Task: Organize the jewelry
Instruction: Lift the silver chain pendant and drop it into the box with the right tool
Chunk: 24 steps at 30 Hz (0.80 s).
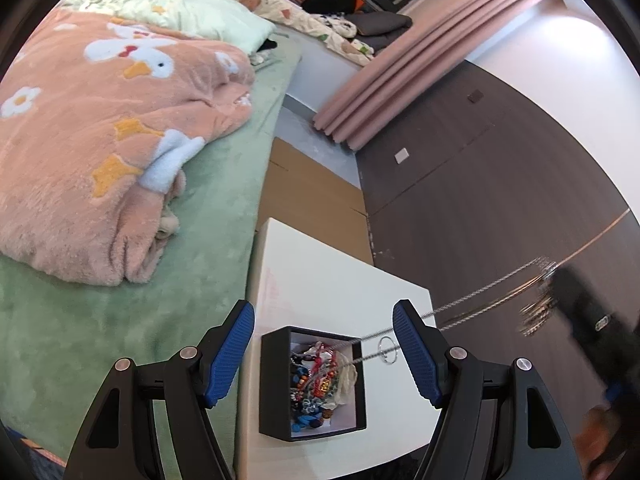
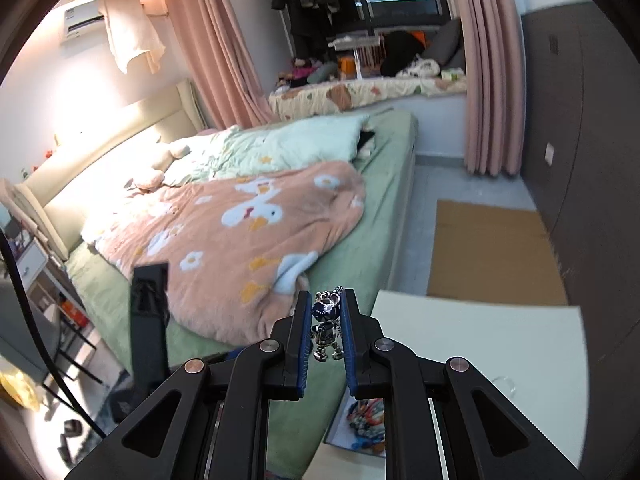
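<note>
My right gripper (image 2: 327,330) clamps a silver bear pendant (image 2: 327,326), its chain (image 1: 480,298) trailing from the black box (image 1: 272,392). My left gripper (image 1: 324,354) hovers spread above that box. Next, I judge: lift the necklace free.

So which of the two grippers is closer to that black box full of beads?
Left. The left gripper hovers right above the black box, jaws open. The right gripper is off to the side, clamping a bear pendant.
</note>
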### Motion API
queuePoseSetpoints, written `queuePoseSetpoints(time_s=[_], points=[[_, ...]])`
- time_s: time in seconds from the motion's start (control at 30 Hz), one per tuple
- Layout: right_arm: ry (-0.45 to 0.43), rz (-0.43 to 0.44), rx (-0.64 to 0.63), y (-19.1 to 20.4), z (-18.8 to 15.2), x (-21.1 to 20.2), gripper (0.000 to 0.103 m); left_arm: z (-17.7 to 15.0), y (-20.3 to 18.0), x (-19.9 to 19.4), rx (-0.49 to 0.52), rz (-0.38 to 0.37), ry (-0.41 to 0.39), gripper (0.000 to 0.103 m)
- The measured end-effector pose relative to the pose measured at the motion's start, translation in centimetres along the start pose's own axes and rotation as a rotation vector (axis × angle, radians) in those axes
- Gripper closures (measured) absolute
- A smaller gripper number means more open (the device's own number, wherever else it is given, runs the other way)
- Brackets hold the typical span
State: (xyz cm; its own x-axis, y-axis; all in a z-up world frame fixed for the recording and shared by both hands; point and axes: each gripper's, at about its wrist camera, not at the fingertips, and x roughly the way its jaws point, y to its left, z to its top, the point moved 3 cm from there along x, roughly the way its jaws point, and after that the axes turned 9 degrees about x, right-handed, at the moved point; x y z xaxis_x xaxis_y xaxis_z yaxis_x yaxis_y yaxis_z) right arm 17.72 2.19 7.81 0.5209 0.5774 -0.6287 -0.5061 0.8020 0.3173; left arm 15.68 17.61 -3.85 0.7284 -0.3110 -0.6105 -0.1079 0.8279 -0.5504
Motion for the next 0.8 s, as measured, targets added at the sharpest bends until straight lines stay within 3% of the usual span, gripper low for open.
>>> queuePoseSetpoints(time_s=[0.17,0.27,0.6,0.8], points=[[0.090,0.014,0.062,-1.8,-2.4,3.7,0.086,0.1,1.0,0.1,-0.033,0.020,0.000,0.030],[0.157,-0.006,0.117,-3.6,-3.6,5.5,0.062,0.1,1.1,0.3,-0.037,0.024,0.008,0.030],[0.087,-0.070,0.211,-10.4,-4.5,1.4,0.036,-1.2,-2.7,2.8,0.070,0.027,0.073,0.030],[0.037,-0.139,0.300,-16.5,-5.1,-2.1,0.031,-2.6,-6.5,5.3,0.164,0.016,0.117,0.030]])
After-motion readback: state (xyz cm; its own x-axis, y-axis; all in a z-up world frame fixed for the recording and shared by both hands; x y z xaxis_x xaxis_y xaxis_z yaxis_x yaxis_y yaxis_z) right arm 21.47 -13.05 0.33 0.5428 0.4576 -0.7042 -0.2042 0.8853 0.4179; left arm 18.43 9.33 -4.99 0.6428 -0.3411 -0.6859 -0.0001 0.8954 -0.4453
